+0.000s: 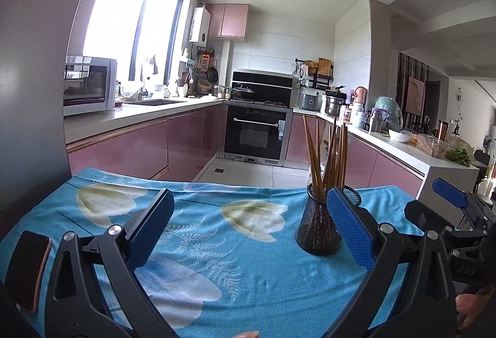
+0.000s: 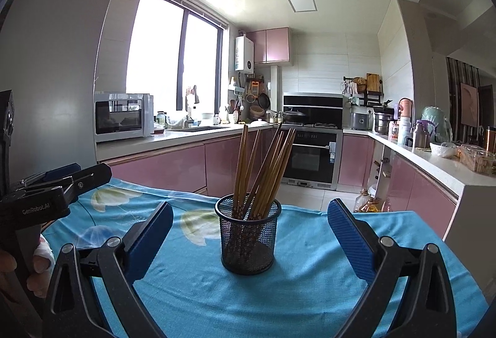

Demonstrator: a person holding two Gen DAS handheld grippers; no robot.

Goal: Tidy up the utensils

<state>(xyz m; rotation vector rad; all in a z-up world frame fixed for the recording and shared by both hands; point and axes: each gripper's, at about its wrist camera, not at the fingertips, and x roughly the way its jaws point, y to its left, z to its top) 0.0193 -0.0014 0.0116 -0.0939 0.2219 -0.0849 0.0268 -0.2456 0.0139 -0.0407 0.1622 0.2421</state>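
Observation:
A black mesh cup (image 2: 248, 240) stands upright on the blue flowered tablecloth (image 2: 310, 291) and holds several wooden chopsticks (image 2: 263, 170). In the left wrist view the cup (image 1: 317, 226) stands just behind my left gripper's right finger. My left gripper (image 1: 248, 226) is open and empty, above the cloth, left of the cup. My right gripper (image 2: 249, 235) is open and empty, with the cup centred between and just beyond its fingers. The right gripper also shows at the right edge of the left wrist view (image 1: 449, 198).
A dark phone (image 1: 28, 269) lies at the cloth's left edge. The table's far edge drops to a tiled floor (image 1: 248, 170). Pink kitchen cabinets (image 2: 161, 167), an oven (image 2: 310, 155) and cluttered counters (image 2: 434, 158) stand beyond.

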